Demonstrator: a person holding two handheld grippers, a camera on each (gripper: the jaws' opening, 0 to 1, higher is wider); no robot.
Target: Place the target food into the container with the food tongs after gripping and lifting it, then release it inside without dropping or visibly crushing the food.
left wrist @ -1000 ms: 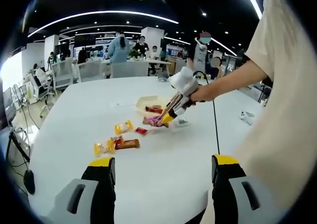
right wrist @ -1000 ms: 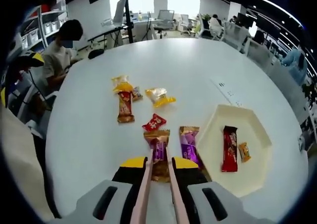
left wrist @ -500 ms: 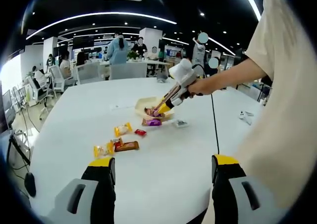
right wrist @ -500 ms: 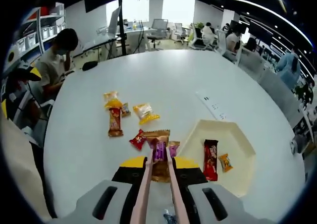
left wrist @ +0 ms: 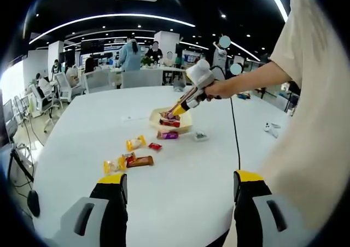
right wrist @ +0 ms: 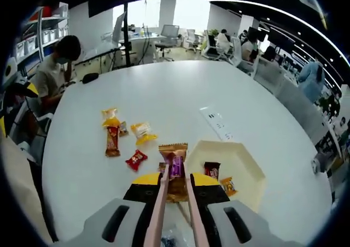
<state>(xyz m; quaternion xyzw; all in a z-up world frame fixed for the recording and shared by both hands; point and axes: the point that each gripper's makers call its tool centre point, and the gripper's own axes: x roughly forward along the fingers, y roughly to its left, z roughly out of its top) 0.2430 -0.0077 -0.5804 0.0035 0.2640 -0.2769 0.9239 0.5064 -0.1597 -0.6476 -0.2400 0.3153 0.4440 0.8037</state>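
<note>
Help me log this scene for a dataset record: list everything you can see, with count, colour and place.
Table: one, white, round, under everything.
Tray: one, cream, hexagonal, on the table.
Snacks in the tray: two, a dark red bar and a small orange packet.
Held snack: one, gold and purple wrapper, gripped in the pink food tongs, in the air beside the tray's edge.
Loose snacks on the table: a yellow packet, a red-brown bar, a pale yellow packet, a small red packet; a purple one lies by the tray.
Background: office desks, chairs, several people.
Left claw: open, empty, yellow-tipped.
Right claw: shut on the tongs.
</note>
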